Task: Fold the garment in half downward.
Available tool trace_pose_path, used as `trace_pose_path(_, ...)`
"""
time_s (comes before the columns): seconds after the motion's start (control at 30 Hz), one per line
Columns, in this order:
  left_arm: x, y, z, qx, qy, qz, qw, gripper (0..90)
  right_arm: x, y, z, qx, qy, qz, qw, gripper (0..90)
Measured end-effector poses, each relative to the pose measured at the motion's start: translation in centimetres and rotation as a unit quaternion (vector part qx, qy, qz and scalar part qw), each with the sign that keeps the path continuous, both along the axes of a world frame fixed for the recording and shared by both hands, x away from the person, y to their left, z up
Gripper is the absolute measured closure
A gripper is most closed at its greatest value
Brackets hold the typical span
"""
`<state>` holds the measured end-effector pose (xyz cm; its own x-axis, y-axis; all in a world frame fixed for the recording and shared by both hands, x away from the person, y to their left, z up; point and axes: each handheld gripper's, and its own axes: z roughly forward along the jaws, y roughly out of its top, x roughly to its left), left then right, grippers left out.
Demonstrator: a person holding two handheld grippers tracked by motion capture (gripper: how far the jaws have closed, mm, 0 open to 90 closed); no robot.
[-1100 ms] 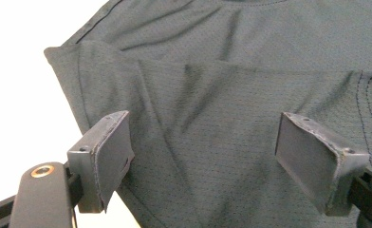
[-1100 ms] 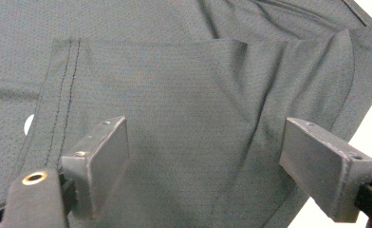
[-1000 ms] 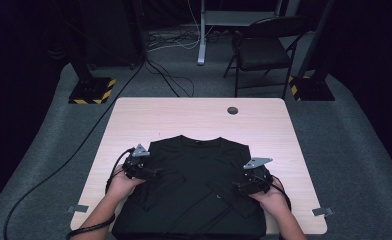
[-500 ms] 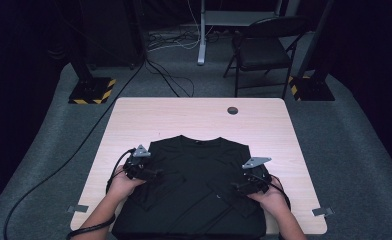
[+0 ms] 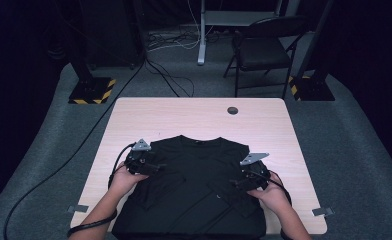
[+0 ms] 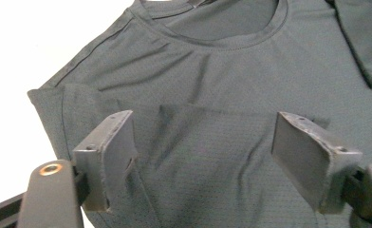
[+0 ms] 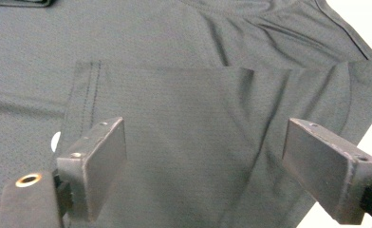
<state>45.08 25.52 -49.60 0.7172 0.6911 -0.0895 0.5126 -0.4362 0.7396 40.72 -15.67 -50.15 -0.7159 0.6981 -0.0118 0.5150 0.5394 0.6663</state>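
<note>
Both pairs of my jaws stand wide apart with nothing pinched between them, and both have just been closing a little, the black cloth lying under them, not clamped. My left gripper [image 5: 151, 167] sits over the left side of the shirt [image 5: 194, 170], which lies flat on the table [image 5: 194, 117] with its neck away from me and its hem at the near edge. In the left gripper view the sleeve [image 6: 193, 142] is folded in over the chest and lies between and just beyond my jaws, the collar [image 6: 212, 38] farther off at the top. My right gripper [image 5: 240, 182] hovers over the shirt's right side. In the right gripper view the other folded sleeve [image 7: 174, 118] spans the gap between my jaws, its stitched cuff edge toward the left pad, the shirt's outer edge running off past the right pad to bare tabletop. Whether the pads touch the cloth I cannot tell.
</note>
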Motion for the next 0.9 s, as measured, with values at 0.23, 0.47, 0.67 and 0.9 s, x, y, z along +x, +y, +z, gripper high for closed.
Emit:
trace_pose_path(0.23,0.7,-0.1,0.4,0.022,0.003,-0.004,0.9997,25.6,0.9,-0.6,0.3,0.001,0.005,-0.02,0.9998,21.9)
trace_pose_path(0.47,1.7,-0.4,-0.6,0.029,0.007,0.003,0.9995,28.5,2.4,-1.2,-0.1,0.014,0.007,-0.045,0.9989,26.5)
trace_pose_path(0.67,2.6,-0.4,-1.8,0.029,0.019,0.009,0.9994,30.9,3.4,-0.8,-0.6,0.01,-0.009,-0.051,0.9986,27.6)
trace_pose_path(0.9,2.5,-0.6,-2.8,0.061,-0.008,0.003,0.9981,27.6,4.8,-0.7,-2.0,0.001,0.0,-0.068,0.9977,27.7)
